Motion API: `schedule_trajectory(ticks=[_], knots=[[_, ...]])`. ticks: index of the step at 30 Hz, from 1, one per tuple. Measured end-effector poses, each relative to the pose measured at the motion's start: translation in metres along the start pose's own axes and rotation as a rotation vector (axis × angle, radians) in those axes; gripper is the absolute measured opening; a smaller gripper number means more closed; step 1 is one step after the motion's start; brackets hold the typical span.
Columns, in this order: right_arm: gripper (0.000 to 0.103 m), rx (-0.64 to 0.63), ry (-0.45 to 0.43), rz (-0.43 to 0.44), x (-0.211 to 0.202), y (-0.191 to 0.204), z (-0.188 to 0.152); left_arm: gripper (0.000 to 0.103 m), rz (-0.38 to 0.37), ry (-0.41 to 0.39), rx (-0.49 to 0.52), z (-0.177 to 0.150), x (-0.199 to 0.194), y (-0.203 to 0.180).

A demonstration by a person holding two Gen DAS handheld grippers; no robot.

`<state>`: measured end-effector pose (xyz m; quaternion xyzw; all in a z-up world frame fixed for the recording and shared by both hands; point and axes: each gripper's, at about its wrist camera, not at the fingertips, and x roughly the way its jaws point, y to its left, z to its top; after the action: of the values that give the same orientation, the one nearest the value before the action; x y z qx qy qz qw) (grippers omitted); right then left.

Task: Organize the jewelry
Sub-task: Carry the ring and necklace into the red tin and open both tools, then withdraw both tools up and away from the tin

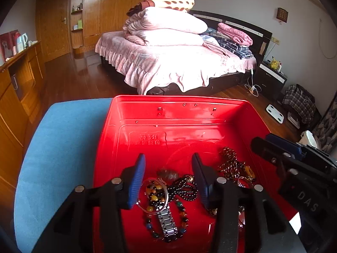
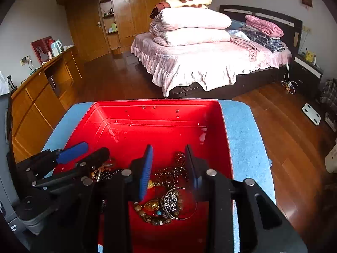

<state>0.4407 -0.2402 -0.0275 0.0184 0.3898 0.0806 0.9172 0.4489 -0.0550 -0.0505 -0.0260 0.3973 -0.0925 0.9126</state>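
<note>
Left wrist: jewelry (image 1: 166,194) below parted left gripper (image 1: 168,168) fingers.

White letters "DAS" on black body of right gripper (image 1: 303,160), seen at right edge of left wrist view, letters tilted. Embossed characters on floor of red tin (image 1: 147,126), two rows, apparently Chinese and mirrored; too faint to read. Same embossing in right wrist view on tin floor (image 2: 118,135), only blurred glare there. No readable text on jewelry, red box on desk, wall plaques or floor scale.
</note>
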Motion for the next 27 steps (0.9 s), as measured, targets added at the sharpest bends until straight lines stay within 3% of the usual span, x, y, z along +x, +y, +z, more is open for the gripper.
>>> schedule_trajectory(ticks=[8,15,24,27], knots=[[0.031,0.015,-0.079,0.015,-0.041,-0.007,-0.013,0.047,0.007,-0.08,0.01,-0.006,-0.039,0.006],[0.031,0.027,-0.1,0.028,-0.069,-0.002,-0.038,0.059,0.031,-0.139,0.01,-0.028,-0.081,0.012],[0.037,0.053,-0.132,0.045,-0.106,-0.002,-0.082,0.067,0.04,-0.187,-0.003,-0.072,-0.127,0.025],[0.046,0.053,-0.149,0.032,-0.118,0.0,-0.094,0.07,0.05,-0.197,-0.01,-0.084,-0.139,0.03]])
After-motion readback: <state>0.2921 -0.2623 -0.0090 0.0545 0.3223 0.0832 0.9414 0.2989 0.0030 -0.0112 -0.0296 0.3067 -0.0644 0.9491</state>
